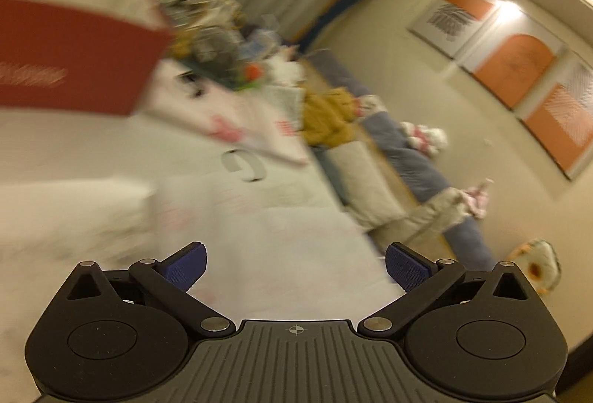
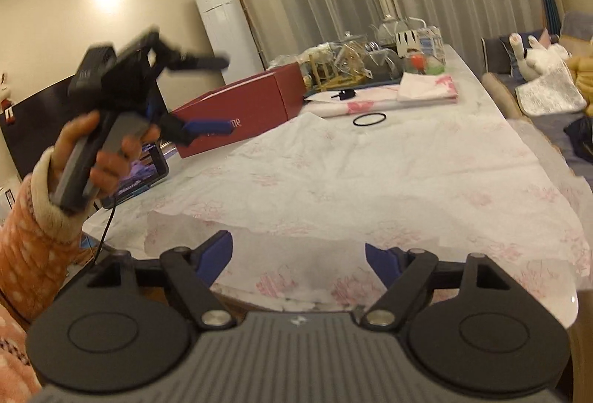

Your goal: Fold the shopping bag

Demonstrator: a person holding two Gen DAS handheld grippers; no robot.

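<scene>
We see the thin white shopping bag with a faint pink flower print (image 2: 370, 173) lying spread flat and crinkled across the pale tabletop (image 2: 478, 95), its near edge just ahead of our right gripper (image 2: 298, 264). We judge it very light, limp and slippery, apt to slide or billow, so we would take it by a corner or along the near edge, pinching a single flat hem. Our right gripper's blue fingers (image 2: 217, 256) stand spread with nothing between them. Our left gripper (image 2: 207, 95) hangs above the bag's left side, fingers wide apart and empty. Beyond lie a dark red cardboard box (image 2: 241, 106), a black ring (image 2: 369, 119) and folded pink-printed bags (image 2: 426, 88).
</scene>
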